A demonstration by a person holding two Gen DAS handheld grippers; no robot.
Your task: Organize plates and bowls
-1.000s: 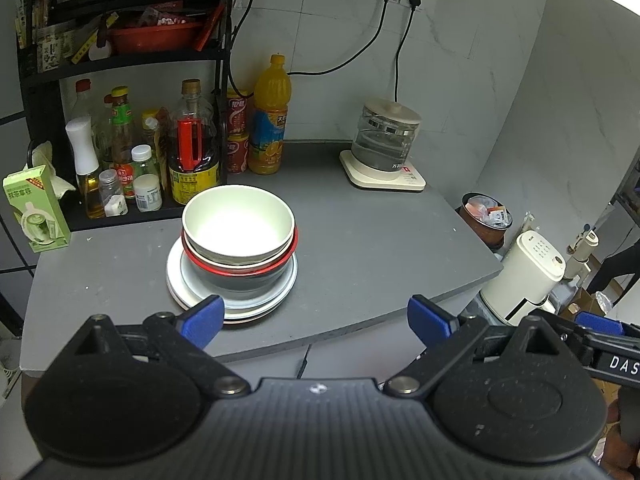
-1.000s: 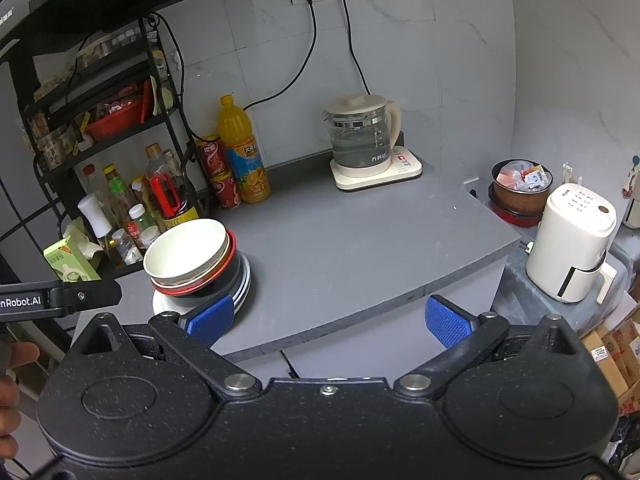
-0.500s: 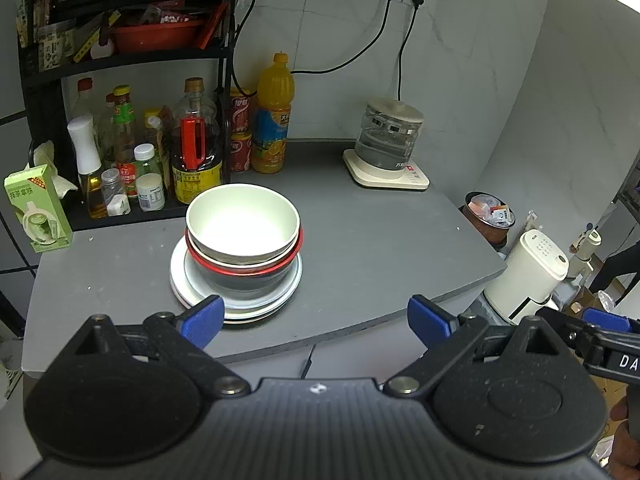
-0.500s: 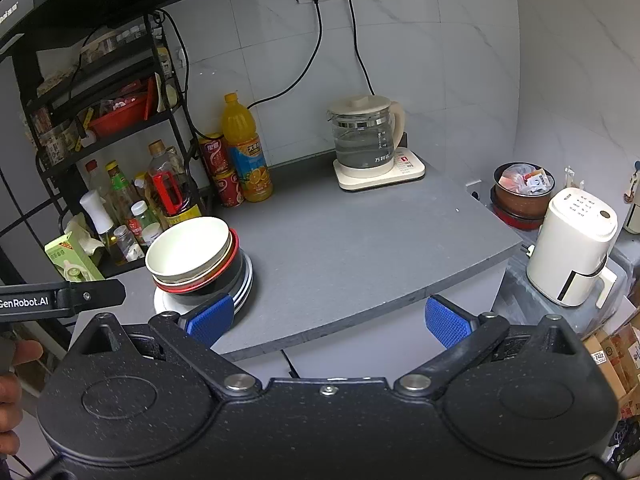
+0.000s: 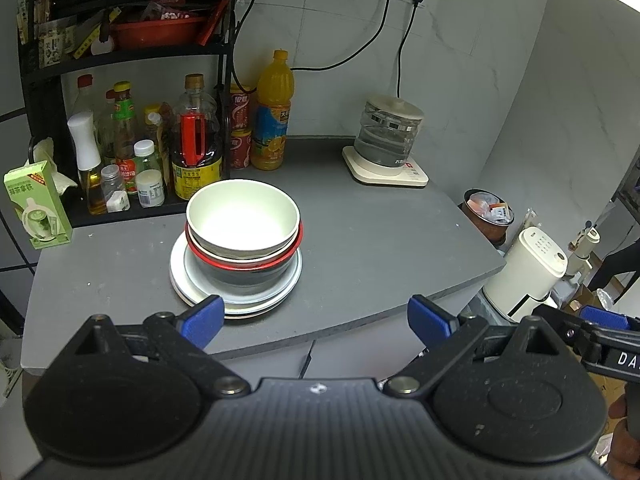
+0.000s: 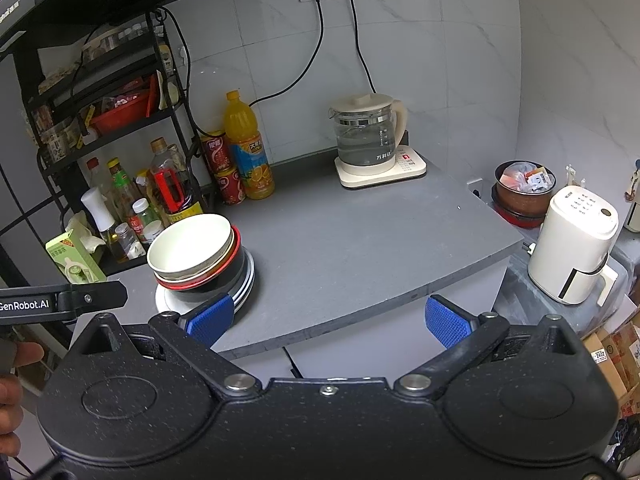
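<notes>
A stack of dishes stands on the grey counter (image 5: 360, 240): a white bowl (image 5: 243, 216) on top, nested in a red-rimmed black bowl (image 5: 248, 270), on white plates (image 5: 180, 276). My left gripper (image 5: 312, 320) is open and empty, in front of the counter edge, short of the stack. The right wrist view shows the same white bowl (image 6: 190, 244) and plates (image 6: 246, 280) at the left, with my right gripper (image 6: 328, 320) open, empty, and off the counter's front edge. The left gripper's body (image 6: 64, 300) shows at the far left.
A black rack (image 5: 120, 52) of bottles and jars stands behind the stack. An orange drink bottle (image 5: 274, 120), red cans (image 5: 240, 136) and a glass kettle on its base (image 5: 386, 140) line the back wall. A green carton (image 5: 36, 208) sits left; a white appliance (image 6: 572, 244) stands beyond the counter's right edge.
Both grippers have drifted slightly closer to the counter; the stack sits a little lower and larger in view. Both stay open.
</notes>
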